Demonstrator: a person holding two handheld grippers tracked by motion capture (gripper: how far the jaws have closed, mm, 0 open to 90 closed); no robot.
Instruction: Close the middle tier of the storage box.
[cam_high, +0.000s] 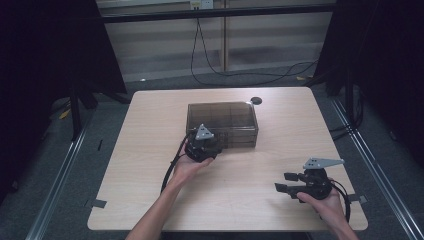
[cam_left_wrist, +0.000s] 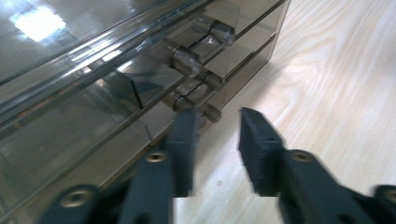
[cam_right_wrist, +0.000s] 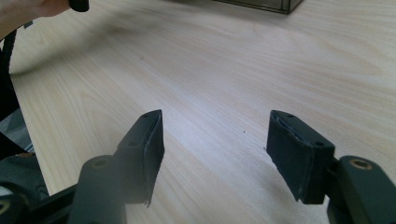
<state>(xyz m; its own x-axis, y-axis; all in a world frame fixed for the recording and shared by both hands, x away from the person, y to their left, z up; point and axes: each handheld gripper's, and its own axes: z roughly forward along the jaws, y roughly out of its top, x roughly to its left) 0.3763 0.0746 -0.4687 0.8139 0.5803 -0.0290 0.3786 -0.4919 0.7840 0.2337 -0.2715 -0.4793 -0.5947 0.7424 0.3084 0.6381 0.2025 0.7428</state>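
Note:
A smoky see-through drawer box (cam_high: 222, 122) stands on the wooden table (cam_high: 150, 150), toward the far middle. My left gripper (cam_high: 205, 144) is right at the box's near left front. In the left gripper view the drawer fronts (cam_left_wrist: 93, 116) carry clear round knobs (cam_left_wrist: 187, 60). My left gripper (cam_left_wrist: 215, 123) is open, and the lowest small knob (cam_left_wrist: 212, 113) sits just at its fingertips without either pad pressing on it. My right gripper (cam_high: 284, 182) rests low at the near right of the table, pointing left. Its jaws stand wide apart over bare wood (cam_right_wrist: 215, 140) with nothing between them.
A small black round disc (cam_high: 256, 100) lies on the table behind the box's far right corner. Black cables (cam_high: 225, 72) run across the floor beyond the table. A hand (cam_right_wrist: 32, 11) shows at the top left of the right gripper view.

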